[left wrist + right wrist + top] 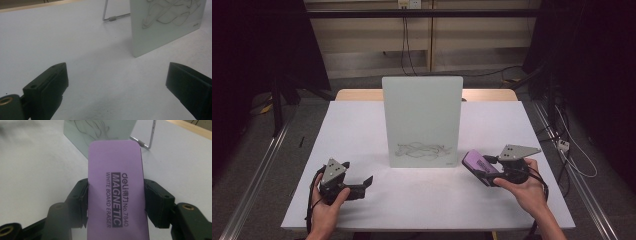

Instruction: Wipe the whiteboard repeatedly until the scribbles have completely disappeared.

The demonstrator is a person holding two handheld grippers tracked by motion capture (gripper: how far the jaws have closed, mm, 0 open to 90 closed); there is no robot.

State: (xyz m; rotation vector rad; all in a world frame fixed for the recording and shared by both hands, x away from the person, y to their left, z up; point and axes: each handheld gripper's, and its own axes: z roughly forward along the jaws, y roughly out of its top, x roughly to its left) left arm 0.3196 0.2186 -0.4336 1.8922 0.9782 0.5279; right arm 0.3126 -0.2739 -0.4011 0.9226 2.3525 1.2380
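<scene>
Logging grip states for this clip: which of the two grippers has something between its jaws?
The right gripper, shut on the purple whiteboard eraser. The left gripper rests open on the table, nothing between its jaws.

My tool is gripping a purple eraser (116, 187) reading "deli", "MAGNETIC", "WHITE BOARD ERASER", "No.7840".

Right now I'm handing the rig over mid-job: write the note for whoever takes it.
Right tongs: shut on the purple whiteboard eraser, held just right of the board.
Left tongs: open, holding nothing, low over the table.
Whiteboard: upright on its stand at mid-table, scribbles along its lower part.
Done: eraser picked up.
Left: probably wiping off the scribbles.
</scene>
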